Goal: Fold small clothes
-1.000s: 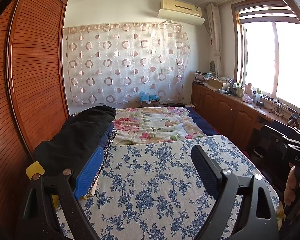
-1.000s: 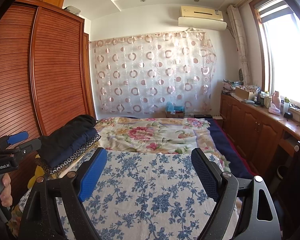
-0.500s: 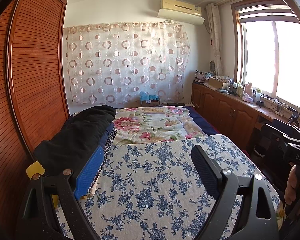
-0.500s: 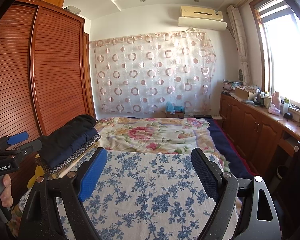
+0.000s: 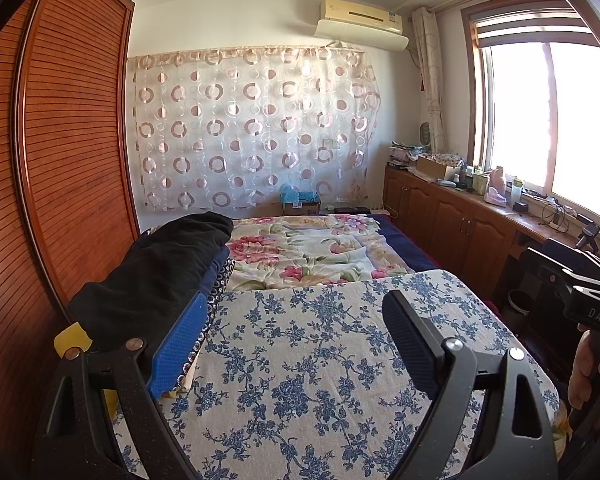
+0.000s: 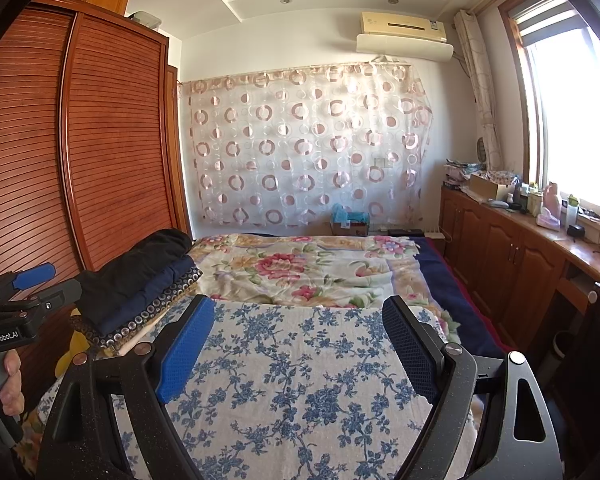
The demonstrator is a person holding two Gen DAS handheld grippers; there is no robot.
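A stack of folded clothes [image 5: 160, 272], black on top of navy and a ring-patterned piece, lies along the bed's left side; the right wrist view shows the stack [image 6: 140, 280] too. A blue-flowered white cloth [image 5: 300, 368] lies spread flat over the near part of the bed. My left gripper [image 5: 296, 300] hovers open above this cloth, its blue pad close beside the stack. My right gripper [image 6: 299, 308] is also open over the flowered cloth [image 6: 300, 380], with nothing between its fingers. Neither gripper touches any fabric.
A louvred wooden wardrobe [image 5: 68, 160] runs along the left of the bed. A pink-flowered quilt [image 6: 300, 268] covers the far half. Low wooden cabinets [image 6: 500, 252] with clutter stand under the window on the right. A hand [image 6: 8, 380] holds the left gripper's handle.
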